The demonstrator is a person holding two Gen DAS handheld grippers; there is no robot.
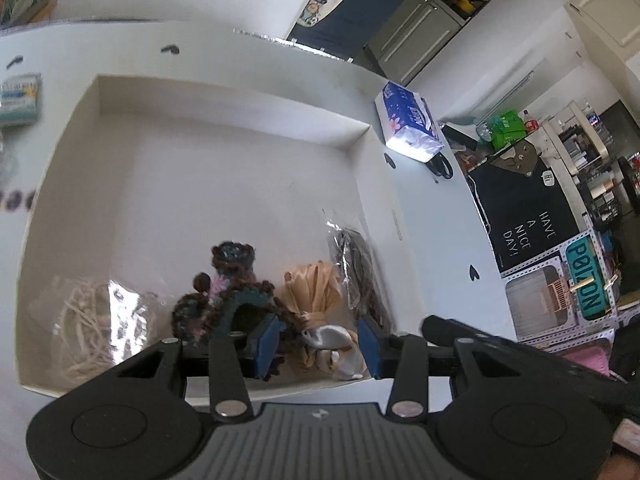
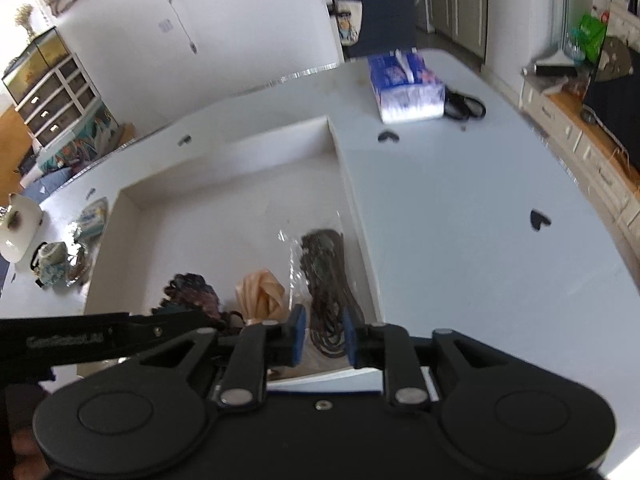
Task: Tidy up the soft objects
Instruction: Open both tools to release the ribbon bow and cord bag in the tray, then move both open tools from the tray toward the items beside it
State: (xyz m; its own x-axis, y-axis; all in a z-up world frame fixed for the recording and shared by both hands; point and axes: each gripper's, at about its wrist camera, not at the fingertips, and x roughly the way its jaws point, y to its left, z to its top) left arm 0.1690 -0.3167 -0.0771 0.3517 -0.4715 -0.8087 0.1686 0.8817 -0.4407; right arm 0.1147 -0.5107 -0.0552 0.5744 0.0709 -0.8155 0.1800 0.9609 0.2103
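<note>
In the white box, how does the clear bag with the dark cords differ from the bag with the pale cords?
The dark-cord bag lies along the box's right wall in the left wrist view; the pale-cord bag sits in the near-left corner. The dark-cord bag holds brown-black strands in a long, narrow bundle; the pale-cord bag holds cream strands in a loose tangle. Both are clear, glossy plastic bags resting on the box floor, with neither gripper touching them.

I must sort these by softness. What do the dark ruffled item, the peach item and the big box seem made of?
Dark ruffled item: probably crocheted yarn, matte and fuzzy, with visible loops. Peach item: likely satin fabric, with glossy folds catching light. Big box: apparently white cardboard, matte, with thin flat walls and sharp corners.
</note>
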